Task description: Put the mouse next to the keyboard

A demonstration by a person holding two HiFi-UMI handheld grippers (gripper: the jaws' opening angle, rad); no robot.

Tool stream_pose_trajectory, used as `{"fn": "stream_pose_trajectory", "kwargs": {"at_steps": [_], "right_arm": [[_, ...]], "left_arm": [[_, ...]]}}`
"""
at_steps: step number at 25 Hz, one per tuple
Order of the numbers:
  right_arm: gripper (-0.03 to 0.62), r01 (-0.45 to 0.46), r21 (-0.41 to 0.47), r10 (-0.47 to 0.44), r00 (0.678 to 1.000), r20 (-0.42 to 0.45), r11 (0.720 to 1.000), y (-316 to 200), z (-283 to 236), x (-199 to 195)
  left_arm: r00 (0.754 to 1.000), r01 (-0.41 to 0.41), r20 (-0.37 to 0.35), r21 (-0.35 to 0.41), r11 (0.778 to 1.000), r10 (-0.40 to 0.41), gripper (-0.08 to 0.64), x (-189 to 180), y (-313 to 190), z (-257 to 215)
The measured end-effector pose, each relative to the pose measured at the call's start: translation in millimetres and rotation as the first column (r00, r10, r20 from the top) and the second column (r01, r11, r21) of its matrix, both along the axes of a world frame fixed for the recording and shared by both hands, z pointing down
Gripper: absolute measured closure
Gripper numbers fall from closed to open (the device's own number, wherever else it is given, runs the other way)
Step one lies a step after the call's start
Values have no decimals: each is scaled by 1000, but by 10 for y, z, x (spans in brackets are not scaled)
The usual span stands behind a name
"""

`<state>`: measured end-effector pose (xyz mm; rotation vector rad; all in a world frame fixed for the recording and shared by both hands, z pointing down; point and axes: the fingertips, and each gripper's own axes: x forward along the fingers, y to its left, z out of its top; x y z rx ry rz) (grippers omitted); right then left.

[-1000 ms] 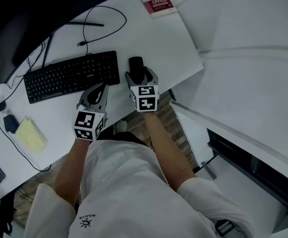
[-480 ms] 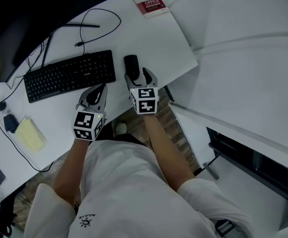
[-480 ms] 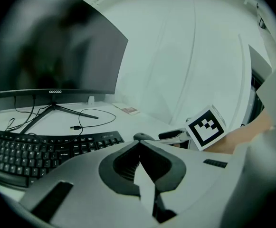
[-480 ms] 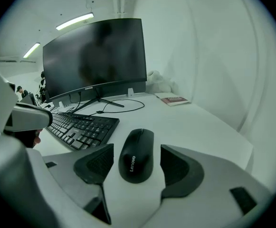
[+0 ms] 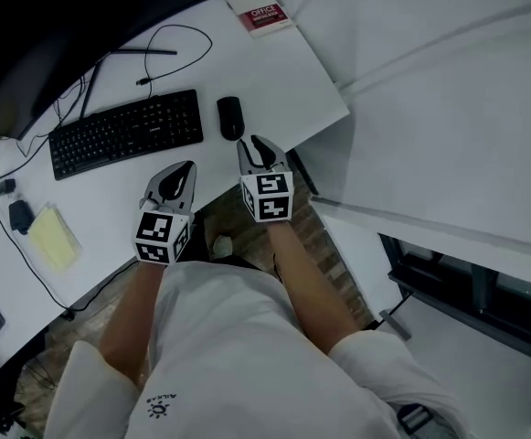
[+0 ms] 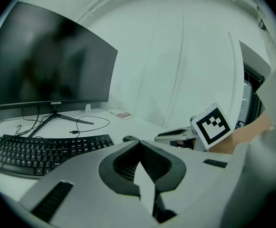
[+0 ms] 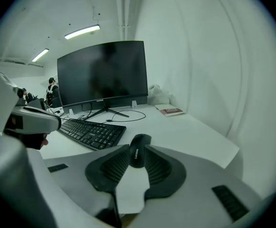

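The black mouse (image 5: 230, 117) lies flat on the white desk (image 5: 283, 76), just right of the black keyboard (image 5: 128, 133) with a small gap between them. My right gripper (image 5: 257, 145) hangs near the desk's front edge, a short way behind the mouse and apart from it; its jaws are closing with nothing between them. In the right gripper view the mouse (image 7: 140, 144) shows ahead of the tips, the keyboard (image 7: 92, 132) to its left. My left gripper (image 5: 181, 170) is shut and empty in front of the keyboard. The left gripper view shows keyboard (image 6: 47, 151) and mouse (image 6: 129, 138).
A dark monitor (image 7: 102, 75) stands behind the keyboard with a loose black cable (image 5: 178, 48) by its stand. A red and white booklet (image 5: 258, 15) lies at the desk's far right corner, a yellow pad (image 5: 50, 236) at the left. The desk edge falls off just right of the mouse.
The right gripper has backed off the mouse toward the person, and its wide jaws have narrowed. The mouse stays beside the keyboard. The left gripper has hardly moved.
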<state>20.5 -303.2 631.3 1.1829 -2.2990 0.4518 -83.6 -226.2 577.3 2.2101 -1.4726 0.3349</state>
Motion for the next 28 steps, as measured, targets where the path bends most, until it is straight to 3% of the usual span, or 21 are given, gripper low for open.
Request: {"fn": "stream_pose_trajectory", "kwargs": {"at_steps": [8, 21, 28], "right_arm": [[557, 3, 50, -7, 998, 70, 999, 521, -344, 334], [574, -17, 73, 0, 975, 221, 997, 1439, -743, 927], [574, -27, 109, -2, 967, 255, 994, 1740, -948, 1132]], "left_arm": [[999, 15, 32, 54, 998, -17, 549, 222, 405, -309], [998, 10, 65, 127, 992, -18, 549, 619, 1105, -694], [998, 12, 58, 168, 986, -22, 549, 675, 1349, -886]]}}
